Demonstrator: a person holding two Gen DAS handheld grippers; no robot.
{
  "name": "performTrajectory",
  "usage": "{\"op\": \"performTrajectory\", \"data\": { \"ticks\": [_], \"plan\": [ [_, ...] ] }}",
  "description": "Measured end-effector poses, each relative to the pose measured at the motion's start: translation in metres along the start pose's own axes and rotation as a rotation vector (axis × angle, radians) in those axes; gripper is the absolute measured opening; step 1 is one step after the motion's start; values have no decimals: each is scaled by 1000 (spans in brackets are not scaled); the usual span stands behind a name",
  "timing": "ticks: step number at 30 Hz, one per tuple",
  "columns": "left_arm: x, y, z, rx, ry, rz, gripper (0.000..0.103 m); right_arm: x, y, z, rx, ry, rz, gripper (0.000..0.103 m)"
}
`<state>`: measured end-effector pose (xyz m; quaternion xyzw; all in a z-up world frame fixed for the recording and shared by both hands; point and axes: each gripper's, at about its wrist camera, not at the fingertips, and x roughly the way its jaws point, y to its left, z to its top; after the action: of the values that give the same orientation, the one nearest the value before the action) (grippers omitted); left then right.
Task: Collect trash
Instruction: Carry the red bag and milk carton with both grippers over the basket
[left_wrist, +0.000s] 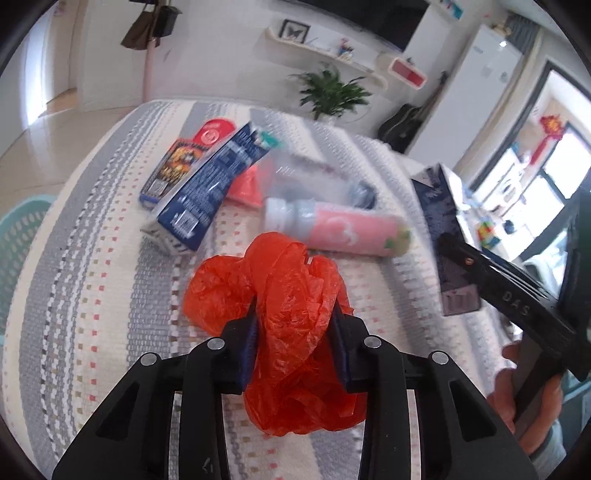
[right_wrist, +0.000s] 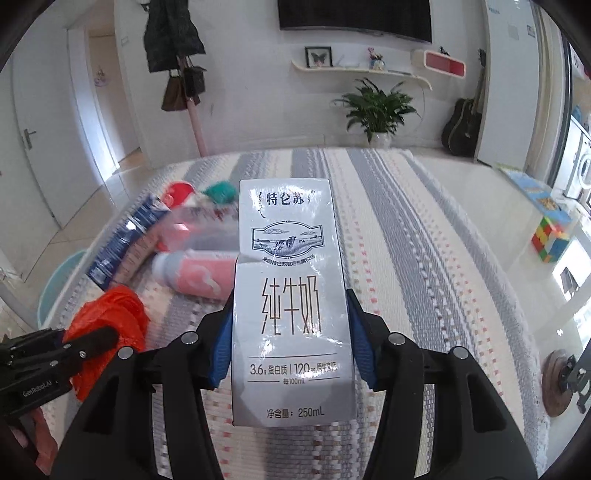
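Tablecloth (right_wrist: 424, 236), striped grey and cream with small coloured checks, covers the whole table and carries the rest of the trash in a loose heap at its far left: a dark blue carton (left_wrist: 207, 192) lying on its side, a pink-labelled bottle (left_wrist: 332, 225), a clear plastic bottle (left_wrist: 306, 177) behind it, a snack packet with an orange print (left_wrist: 177, 162) and a red round lid (left_wrist: 214, 134).

The right gripper (right_wrist: 290, 347) is clamped on a white milk carton (right_wrist: 291, 295), blue pads pressing both of its narrow sides, the carton upright and, as far as I can judge, clear of the cloth. The left gripper (left_wrist: 295, 343) is clamped on a crumpled red plastic bag (left_wrist: 291, 325), much of which bulges loose above and below the fingers.

Risks, as I judge them: the bag is slippery film held only by a pinched fold, so it could slide out in transit, or its hanging tail could drag over the heap. The carton is held low on its body, so a quick swing might pivot it in the pads; squeezing harder could crush it and spill any dregs. The two grippers sit near each other and could collide.

Readable writing: the carton shows 特仑苏, 纯牛奶, "3.6g", "120", "每100mL" and "净含量: 250mL". The right gripper's side reads "DAS"; the left's reads "GenRobot.AI".
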<state>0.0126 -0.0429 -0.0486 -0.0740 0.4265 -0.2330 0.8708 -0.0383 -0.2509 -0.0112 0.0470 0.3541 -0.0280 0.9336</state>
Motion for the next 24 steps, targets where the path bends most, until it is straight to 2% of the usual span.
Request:
{"op": "performTrajectory", "data": {
  "ticks": [6, 12, 19, 24],
  "plan": [
    [-34, 2, 14, 34, -81, -9, 32, -29, 33, 21, -42, -83, 32, 51],
    [-77, 18, 34, 28, -177, 41, 32, -48, 81, 46, -103, -142, 110, 51],
    [-135, 65, 50, -25, -281, 131, 32, -51, 148, 66, -184, -171, 199, 51],
    [-172, 107, 53, -67, -335, 205, 32, -47, 213, 78, -295, -182, 264, 51]
  ]
}}
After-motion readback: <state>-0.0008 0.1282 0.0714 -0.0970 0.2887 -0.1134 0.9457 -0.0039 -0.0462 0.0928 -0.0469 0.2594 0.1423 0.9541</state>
